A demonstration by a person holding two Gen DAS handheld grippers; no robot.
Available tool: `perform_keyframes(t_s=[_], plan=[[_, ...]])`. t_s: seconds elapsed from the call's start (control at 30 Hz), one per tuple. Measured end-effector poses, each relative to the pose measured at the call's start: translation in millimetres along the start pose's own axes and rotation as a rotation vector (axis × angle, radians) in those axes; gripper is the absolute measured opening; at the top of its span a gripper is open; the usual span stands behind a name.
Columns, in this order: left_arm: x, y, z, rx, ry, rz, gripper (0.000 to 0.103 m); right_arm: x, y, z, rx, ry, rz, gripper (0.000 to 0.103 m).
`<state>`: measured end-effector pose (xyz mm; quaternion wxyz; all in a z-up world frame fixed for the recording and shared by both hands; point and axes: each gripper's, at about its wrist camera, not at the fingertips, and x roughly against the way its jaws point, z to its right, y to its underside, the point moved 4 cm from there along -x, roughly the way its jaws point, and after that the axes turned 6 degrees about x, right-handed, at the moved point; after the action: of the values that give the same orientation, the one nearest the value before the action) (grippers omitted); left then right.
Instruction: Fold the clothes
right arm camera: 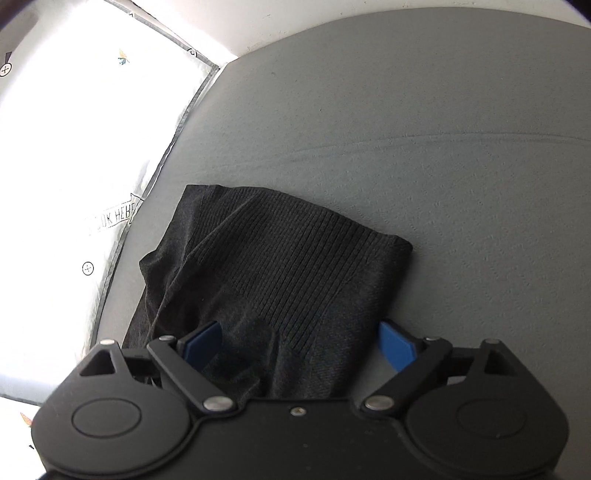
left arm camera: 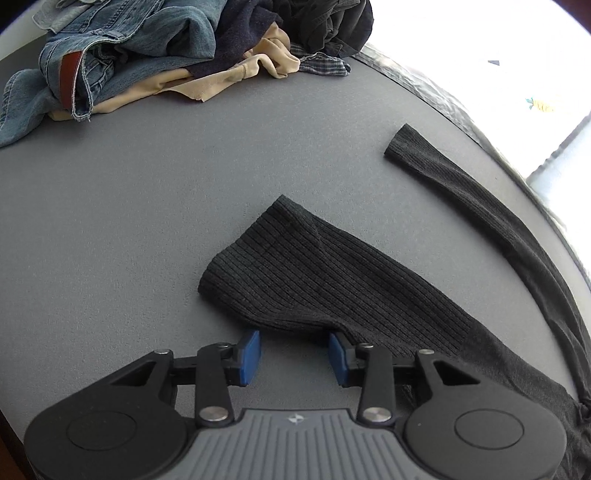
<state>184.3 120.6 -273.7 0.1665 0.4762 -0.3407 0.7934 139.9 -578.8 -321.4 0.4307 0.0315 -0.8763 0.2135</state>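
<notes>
A dark grey ribbed knit garment (left arm camera: 317,273) lies on the grey table (left arm camera: 147,206). One ribbed cuff end lies just ahead of my left gripper (left arm camera: 294,356), which is open, its blue pads (left arm camera: 249,356) at the cloth's near edge. A second long sleeve (left arm camera: 476,206) stretches along the right. In the right wrist view the same dark garment (right arm camera: 288,266) lies folded over, running between the blue pads (right arm camera: 397,347) of my right gripper (right arm camera: 299,345), which is wide open around it.
A heap of clothes sits at the table's far left: blue jeans (left arm camera: 122,48), a tan garment (left arm camera: 229,74), dark clothes (left arm camera: 328,26) and a plaid piece (left arm camera: 325,64). The table edge (right arm camera: 147,192) borders a bright white sheet with markings (right arm camera: 74,147).
</notes>
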Motion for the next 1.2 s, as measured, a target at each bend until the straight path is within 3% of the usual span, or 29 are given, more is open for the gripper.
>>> perform_keyframes(t_s=[0.13, 0.23, 0.3, 0.43, 0.57, 0.63, 0.67, 0.7, 0.73, 0.9, 1.07, 1.2], plan=[[3.4, -1.9, -10.9, 0.119, 0.035, -0.018, 0.041, 2.6, -1.6, 6.6, -0.031, -0.009, 0.0, 0.085], [3.1, -1.8, -7.3, 0.09, 0.007, 0.004, 0.041, 5.1, -2.5, 14.3, -0.074, -0.01, 0.0, 0.074], [3.2, -4.6, -7.7, 0.133, 0.017, 0.019, 0.042, 6.6, -3.9, 20.3, -0.118, -0.016, -0.006, 0.067], [-1.5, -12.6, -9.6, 0.234, 0.029, 0.028, 0.042, 6.9, -5.6, 29.0, -0.198, -0.047, -0.012, 0.066], [-9.6, -18.2, -0.9, 0.204, -0.046, 0.044, 0.043, 5.3, -6.1, 21.7, -0.153, -0.016, -0.022, 0.066], [-12.0, -19.4, 6.4, 0.168, -0.096, 0.063, 0.035, 4.0, -5.7, 15.0, -0.11, 0.038, -0.027, 0.058], [-13.3, -20.2, 9.4, 0.153, -0.124, 0.075, 0.026, 3.3, -5.6, 11.5, -0.079, 0.07, -0.03, 0.042], [-14.0, -21.8, 10.6, 0.153, -0.129, 0.081, 0.008, 2.6, -5.6, 8.0, -0.048, 0.101, -0.033, 0.012], [-14.7, -23.3, 11.7, 0.152, -0.135, 0.088, 0.005, 2.0, -5.3, 4.8, -0.004, 0.12, -0.028, 0.005], [0.0, -32.9, 12.0, 0.183, -0.132, 0.133, 0.004, 15.3, -5.3, 10.2, -0.034, 0.106, 0.041, 0.004], [42.0, -27.3, 0.2, 0.187, -0.129, 0.167, 0.004, 62.2, -9.4, 25.1, -0.141, 0.051, 0.11, 0.003], [29.1, -4.2, -24.4, 0.166, -0.196, 0.116, 0.004, 60.8, 2.8, 34.0, -0.02, 0.153, 0.078, 0.003]])
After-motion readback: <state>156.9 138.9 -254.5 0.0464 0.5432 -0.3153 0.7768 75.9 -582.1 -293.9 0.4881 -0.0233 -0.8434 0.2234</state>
